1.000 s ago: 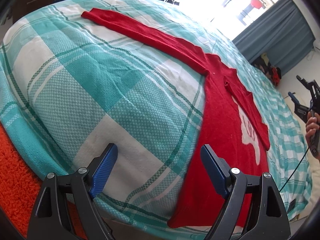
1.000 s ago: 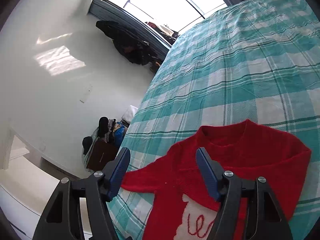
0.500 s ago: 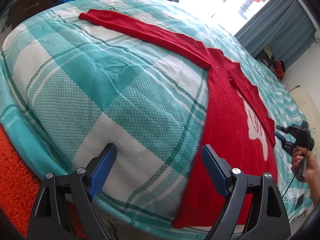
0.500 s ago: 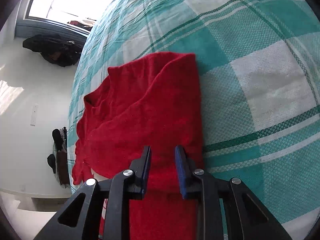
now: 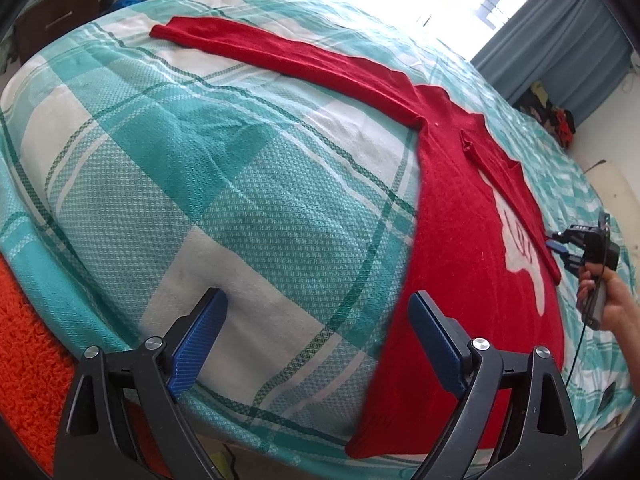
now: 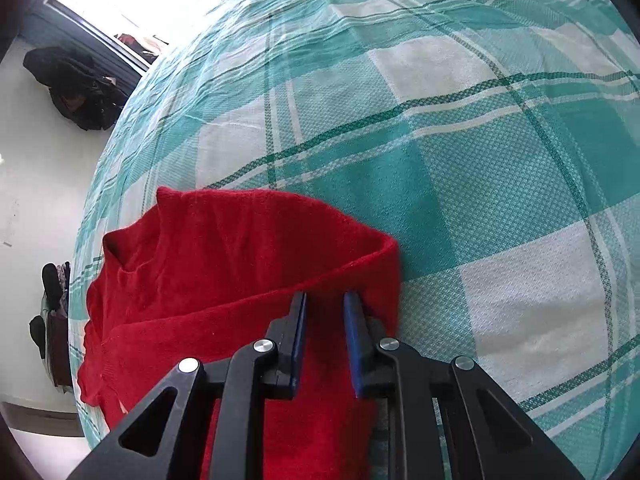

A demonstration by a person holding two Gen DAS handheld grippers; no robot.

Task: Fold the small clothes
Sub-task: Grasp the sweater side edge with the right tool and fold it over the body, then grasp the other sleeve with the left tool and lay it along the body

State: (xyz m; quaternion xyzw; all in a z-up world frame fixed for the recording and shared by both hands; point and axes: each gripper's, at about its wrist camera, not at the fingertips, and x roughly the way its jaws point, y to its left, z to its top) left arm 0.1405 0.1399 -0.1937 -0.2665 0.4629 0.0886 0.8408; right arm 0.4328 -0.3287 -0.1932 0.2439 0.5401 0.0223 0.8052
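**Right fingers closing on the folded sleeve; left waits wide over the hem**

Left wrist view: sweater (image 5: 452, 248) lies flat on the bed (image 5: 200, 184), red w/ a white patch on the front. One sleeve (image 5: 288, 52) runs straight out across the checked cover toward the far corner; the other is already laid back over the body. Left gripper (image 5: 316, 340) hangs above the near edge of the bed, jaws opening and near their widest, nothing between them; one finger is over bare cover, the other over the sweater's hem side. At the far right, a hand (image 5: 612, 300) holds the right gripper (image 5: 558, 246) down at the sweater's edge.

Right wrist view: right gripper (image 6: 325, 300) is low on the sweater (image 6: 240, 264), jaws closing, narrow gap left. Red knit fills that gap, right by the folded-over edge (image 6: 360, 256). Can't tell if the pads pinch cloth yet or just rest on it.

Step, as I read it: sleeves stage, one in, one still out. Right is going for a hold on the folded side.

Next calls for: finish the pinch, catch both layers, not just the top one. Left prob. needs to take the hem or go for the long sleeve. Lift low and even, else the knit drags and the done fold slips.
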